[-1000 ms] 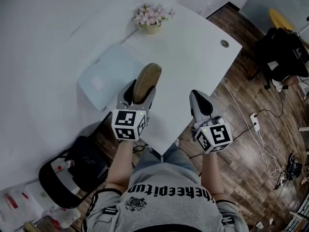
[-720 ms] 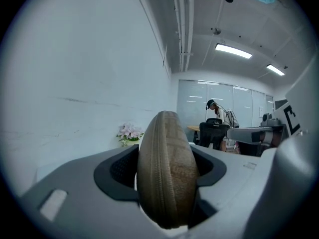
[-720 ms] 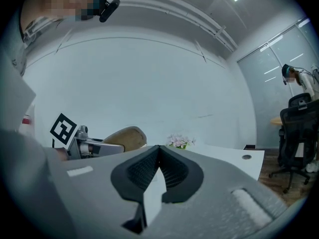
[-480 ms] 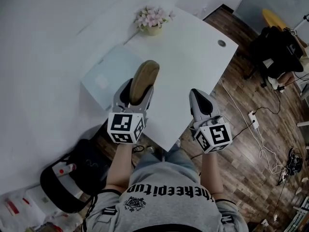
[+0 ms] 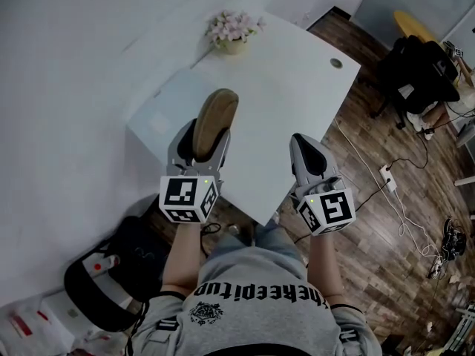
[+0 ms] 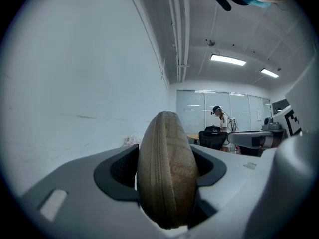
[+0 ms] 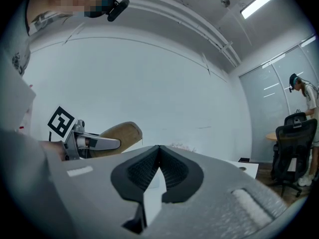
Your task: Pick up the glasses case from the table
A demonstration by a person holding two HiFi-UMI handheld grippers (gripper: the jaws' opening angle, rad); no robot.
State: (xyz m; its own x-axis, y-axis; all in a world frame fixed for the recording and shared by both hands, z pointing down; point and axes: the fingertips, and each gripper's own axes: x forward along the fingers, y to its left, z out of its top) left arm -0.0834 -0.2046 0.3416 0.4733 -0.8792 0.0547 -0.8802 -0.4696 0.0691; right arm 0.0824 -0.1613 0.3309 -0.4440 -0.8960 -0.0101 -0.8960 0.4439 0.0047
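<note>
Two grippers in head view: left gripper point(image 5: 202, 138) holds the tan glasses case point(image 5: 216, 117) over the white table point(image 5: 297, 87), with right gripper point(image 5: 303, 143) beside it near the table's edge. Left gripper view: jaws pinch the case on both sides, its zipper seam facing the camera. Right gripper view: jaws pressed together with tips meeting and nothing between, case off to the left.

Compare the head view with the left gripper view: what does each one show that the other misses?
Only the head view: the wooden floor, cables on it, and the holder's shirt.
Only the left gripper view: ceiling lights, a distant person by office chairs, and the case's zip up close.
Both: the brown case clamped in the left gripper.
</note>
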